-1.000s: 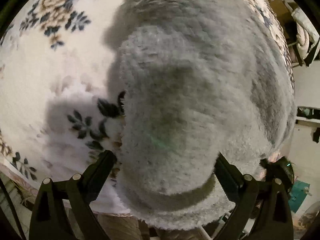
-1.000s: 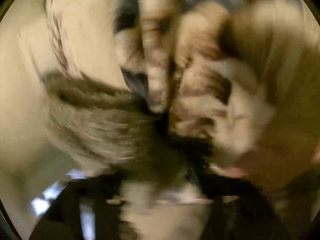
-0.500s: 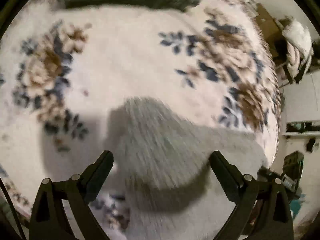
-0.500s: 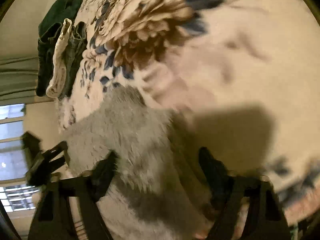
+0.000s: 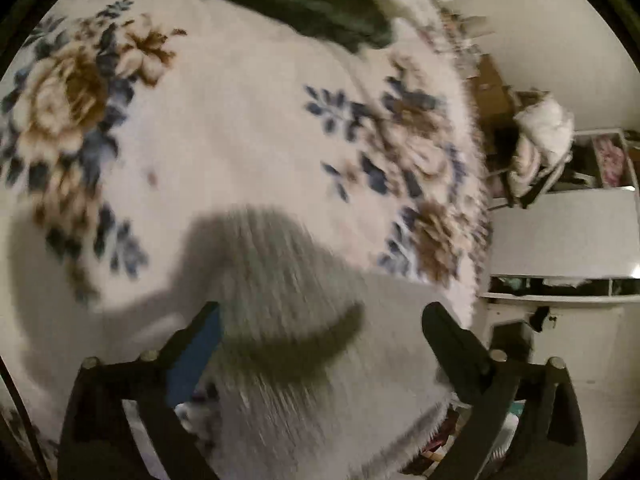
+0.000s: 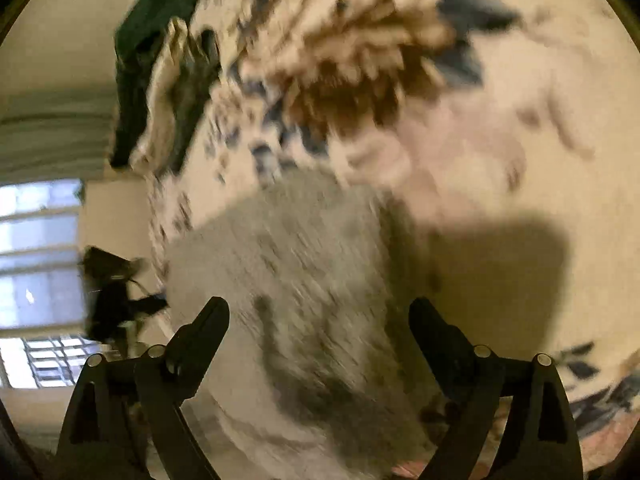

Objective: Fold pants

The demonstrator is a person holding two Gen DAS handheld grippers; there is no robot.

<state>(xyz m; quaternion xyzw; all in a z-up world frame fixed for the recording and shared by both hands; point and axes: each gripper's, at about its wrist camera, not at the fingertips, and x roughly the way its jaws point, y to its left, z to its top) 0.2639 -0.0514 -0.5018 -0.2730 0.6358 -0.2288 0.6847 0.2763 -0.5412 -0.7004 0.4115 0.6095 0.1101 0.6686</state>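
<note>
On floral blanket (image 5: pixel 240 152): grey fleece pants (image 5: pixel 312 320) lie folded, near blanket's close edge. Left tool (image 5: pixel 320 320) above pants, jaws spread wide, fingers either side of fold, gripping nothing. Right tool (image 6: pixel 320 312) likewise over pants (image 6: pixel 304 280), jaws just opened wide, cloth beneath them but not pinched. Dark green clothes pile (image 5: pixel 304 12) at blanket's far edge, well apart from pants; same pile (image 6: pixel 160 64) visible from right wrist. Window (image 6: pixel 36 260) beyond blanket's side. Both views motion-blurred.
</note>
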